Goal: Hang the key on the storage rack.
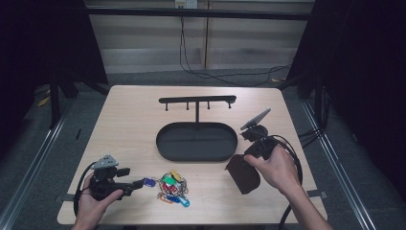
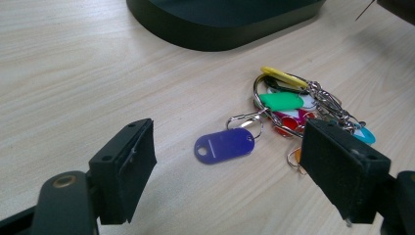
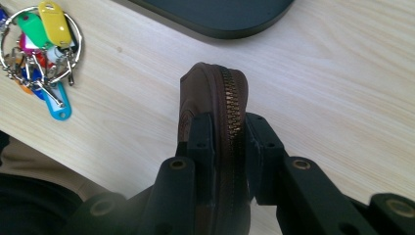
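Pouch point(image 3: 215, 98), brown, zippered, clamped edge-on in the right gripper point(image 3: 229, 128), held off the table point(image 1: 129, 110) just right of the black tray point(image 1: 196, 141). Left gripper point(image 2: 227, 161) gapes wide, empty, aimed at the key bunch point(image 2: 293, 107) on the table. Looks like the carry step; next move likely means swinging the pouch over the tray, then releasing.

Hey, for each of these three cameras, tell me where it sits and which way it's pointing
High view: above the person's side, looking forward and down on the table; both forearms, left gripper and right gripper show.
Left gripper view: rides the left gripper, looking between open jaws at the key bunch.
Right gripper view: rides the right gripper, looking down at the brown pouch it clamps.
Shared: both gripper views catch the key bunch and black tray.
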{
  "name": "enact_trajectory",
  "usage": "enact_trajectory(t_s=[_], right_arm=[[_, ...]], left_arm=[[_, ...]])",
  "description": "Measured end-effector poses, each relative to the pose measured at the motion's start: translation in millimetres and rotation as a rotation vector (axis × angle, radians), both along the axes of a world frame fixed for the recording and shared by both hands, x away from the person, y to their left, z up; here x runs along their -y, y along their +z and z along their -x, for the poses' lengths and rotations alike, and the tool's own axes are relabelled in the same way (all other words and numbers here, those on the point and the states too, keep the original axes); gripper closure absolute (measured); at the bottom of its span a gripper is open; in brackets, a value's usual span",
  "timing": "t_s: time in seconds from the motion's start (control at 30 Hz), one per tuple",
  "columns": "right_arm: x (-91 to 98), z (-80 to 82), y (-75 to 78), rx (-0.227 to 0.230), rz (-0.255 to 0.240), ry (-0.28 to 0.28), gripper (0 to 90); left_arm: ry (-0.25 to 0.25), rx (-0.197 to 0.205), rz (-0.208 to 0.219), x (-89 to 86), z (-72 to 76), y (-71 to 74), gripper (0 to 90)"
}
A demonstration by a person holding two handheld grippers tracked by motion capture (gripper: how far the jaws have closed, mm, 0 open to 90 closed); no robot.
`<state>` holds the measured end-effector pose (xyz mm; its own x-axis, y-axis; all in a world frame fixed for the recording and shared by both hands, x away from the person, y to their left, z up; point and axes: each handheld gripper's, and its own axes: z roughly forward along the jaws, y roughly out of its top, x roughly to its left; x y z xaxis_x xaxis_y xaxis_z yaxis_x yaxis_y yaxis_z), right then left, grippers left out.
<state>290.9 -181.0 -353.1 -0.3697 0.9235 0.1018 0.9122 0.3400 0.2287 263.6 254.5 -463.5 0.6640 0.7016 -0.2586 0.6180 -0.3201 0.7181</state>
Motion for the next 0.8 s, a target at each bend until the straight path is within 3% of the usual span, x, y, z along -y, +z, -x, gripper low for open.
enact_trajectory(t_s=[0.8], right_arm=[[2.7, -23.3, 36.3, 0.013, 0.061, -0.051, 74.9]], left_arm=[[-0.005, -0.008, 0.004, 0.1, -0.2, 0.0, 20.5]])
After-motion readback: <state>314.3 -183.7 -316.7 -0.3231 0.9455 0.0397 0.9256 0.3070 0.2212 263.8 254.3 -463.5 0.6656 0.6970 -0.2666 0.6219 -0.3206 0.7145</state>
